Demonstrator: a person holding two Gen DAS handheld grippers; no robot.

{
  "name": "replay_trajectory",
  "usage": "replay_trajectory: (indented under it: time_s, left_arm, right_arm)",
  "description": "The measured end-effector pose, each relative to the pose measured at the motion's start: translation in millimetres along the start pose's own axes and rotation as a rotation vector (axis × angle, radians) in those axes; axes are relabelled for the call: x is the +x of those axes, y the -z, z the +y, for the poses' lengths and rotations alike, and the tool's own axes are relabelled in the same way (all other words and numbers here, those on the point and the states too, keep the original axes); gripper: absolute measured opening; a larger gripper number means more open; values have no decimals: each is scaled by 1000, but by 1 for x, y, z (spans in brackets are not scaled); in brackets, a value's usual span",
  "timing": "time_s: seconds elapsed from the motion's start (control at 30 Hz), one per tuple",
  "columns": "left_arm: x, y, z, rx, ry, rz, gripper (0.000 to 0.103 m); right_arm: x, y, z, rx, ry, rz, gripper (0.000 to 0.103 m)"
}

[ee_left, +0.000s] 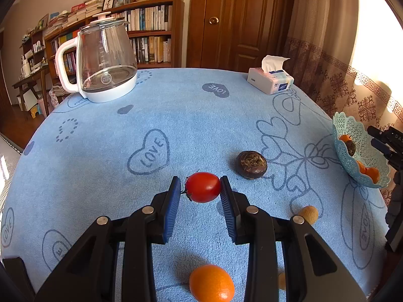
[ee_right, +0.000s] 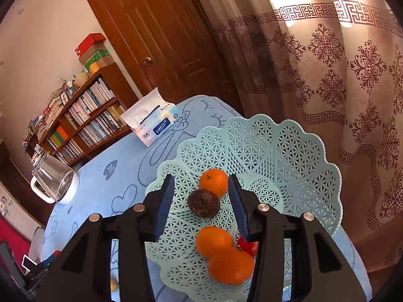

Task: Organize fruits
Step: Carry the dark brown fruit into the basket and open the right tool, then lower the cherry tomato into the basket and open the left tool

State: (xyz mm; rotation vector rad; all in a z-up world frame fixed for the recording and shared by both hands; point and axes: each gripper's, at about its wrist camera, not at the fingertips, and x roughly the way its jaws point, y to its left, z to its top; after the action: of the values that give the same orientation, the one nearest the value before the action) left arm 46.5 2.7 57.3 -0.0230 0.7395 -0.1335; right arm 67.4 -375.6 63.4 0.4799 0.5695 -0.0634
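Observation:
In the left wrist view my left gripper [ee_left: 200,179] is shut on a red cherry tomato [ee_left: 203,187], held just above the blue cloth [ee_left: 176,130]. On the cloth lie a dark brown round fruit [ee_left: 252,164], a small tan fruit [ee_left: 308,214] and an orange [ee_left: 211,283]. The mint lattice basket [ee_left: 352,130] stands at the right edge. My right gripper [ee_right: 200,177] hangs open over the basket [ee_right: 289,151], touching nothing. In the basket lie a dark fruit [ee_right: 203,203], three oranges [ee_right: 213,241] and a red tomato [ee_right: 248,246].
A glass kettle [ee_left: 105,58] stands at the table's far left and a tissue pack [ee_left: 270,80] at the far right. A patterned curtain [ee_right: 340,75] hangs close behind the basket. Beyond the table are a bookshelf and a wooden door.

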Motion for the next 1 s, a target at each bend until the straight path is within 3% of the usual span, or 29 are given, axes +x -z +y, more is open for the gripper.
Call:
replay_trajectory:
  time_s: [0.47, 1.0]
  left_arm:
    - [-7, -4, -16, 32, 16, -12, 33]
    - [-1, -19, -90, 142, 137, 12, 33]
  right_arm:
    - [-17, -3, -12, 40, 9, -83, 82]
    - [-28, 4, -40, 72, 69, -143, 84]
